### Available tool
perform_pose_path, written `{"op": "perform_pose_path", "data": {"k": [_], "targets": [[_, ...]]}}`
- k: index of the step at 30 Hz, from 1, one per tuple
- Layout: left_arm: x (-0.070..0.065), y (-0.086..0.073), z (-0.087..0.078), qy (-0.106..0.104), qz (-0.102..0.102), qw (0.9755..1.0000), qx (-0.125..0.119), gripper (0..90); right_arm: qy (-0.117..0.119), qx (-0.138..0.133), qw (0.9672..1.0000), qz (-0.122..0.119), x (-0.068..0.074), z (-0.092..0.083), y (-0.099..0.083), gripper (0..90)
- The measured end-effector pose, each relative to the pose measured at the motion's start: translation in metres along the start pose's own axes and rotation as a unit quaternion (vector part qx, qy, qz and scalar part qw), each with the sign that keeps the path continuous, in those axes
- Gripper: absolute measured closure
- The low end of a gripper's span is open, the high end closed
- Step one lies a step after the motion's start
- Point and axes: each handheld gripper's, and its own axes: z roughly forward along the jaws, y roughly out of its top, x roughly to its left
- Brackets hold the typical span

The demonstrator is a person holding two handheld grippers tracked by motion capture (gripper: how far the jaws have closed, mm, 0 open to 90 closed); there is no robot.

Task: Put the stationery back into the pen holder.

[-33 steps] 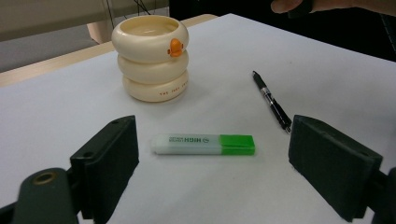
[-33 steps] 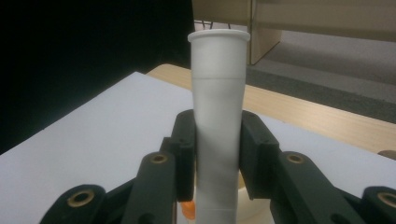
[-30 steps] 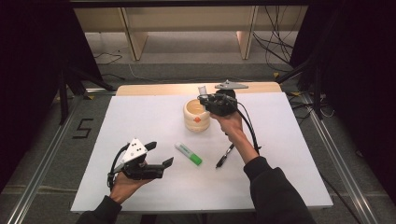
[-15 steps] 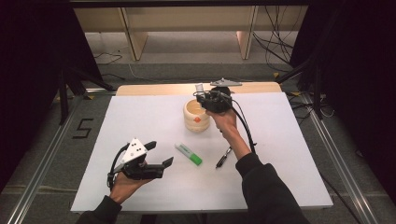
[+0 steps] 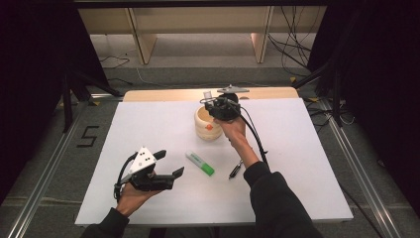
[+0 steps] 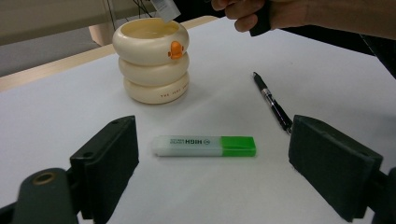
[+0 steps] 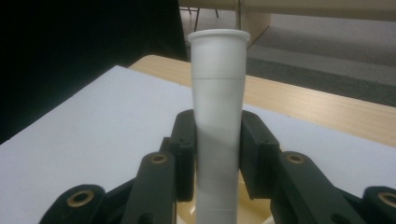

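Overhead, a person sat at a counter (image 5: pixel 307 163) covered in white, with a strip of bare wood along its far edge, and held a two-fingered gripper in each hand.

At the far middle of the counter stood a cream holder (image 5: pixel 208 123) shaped like three stacked rings, with a small orange mark on its upper ring. The right gripper (image 5: pixel 218 105) was held over the holder's open top. Its fingers (image 7: pixel 183 154) were closed on a white tube (image 7: pixel 218 126) with a flared rim, pressing it from both sides. In the right gripper view the tube stood upright between the fingers, its lower end going down toward the holder's cream rim. In the left gripper view the tube's end (image 6: pixel 164 8) hung just above the holder's mouth (image 6: pixel 150 33); whether it touched the holder could not be told.

The left gripper (image 5: pixel 166 166) was near the front left of the counter, pointing right. Its fingers (image 6: pixel 109 161) were spread wide and held nothing.

Ahead of the left gripper, a highlighter (image 5: pixel 200 163) with a white body and a green cap lay flat on the counter. To the highlighter's right, a black pen (image 5: pixel 236 169) lay well apart from it, close beside the person's right forearm.
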Motion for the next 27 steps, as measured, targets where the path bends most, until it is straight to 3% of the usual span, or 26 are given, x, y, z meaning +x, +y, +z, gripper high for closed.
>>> {"op": "perform_pose_path", "data": {"k": [22, 24, 27], "targets": [[0.001, 0.0, -0.001, 0.002, -0.004, 1.0, -0.004, 15.3, -0.012, 0.012, 0.9998, 0.009, 0.001, 0.019, -0.008, 69.0], [0.001, 0.0, 0.0, 0.002, -0.004, 1.0, -0.003, 15.3, -0.01, 0.013, 0.9998, 0.013, 0.0, 0.02, -0.009, 64.8], [0.001, 0.0, -0.001, 0.001, -0.004, 1.0, -0.004, 15.3, -0.005, 0.003, 0.9998, 0.02, 0.0, 0.016, -0.006, 48.3]]}}
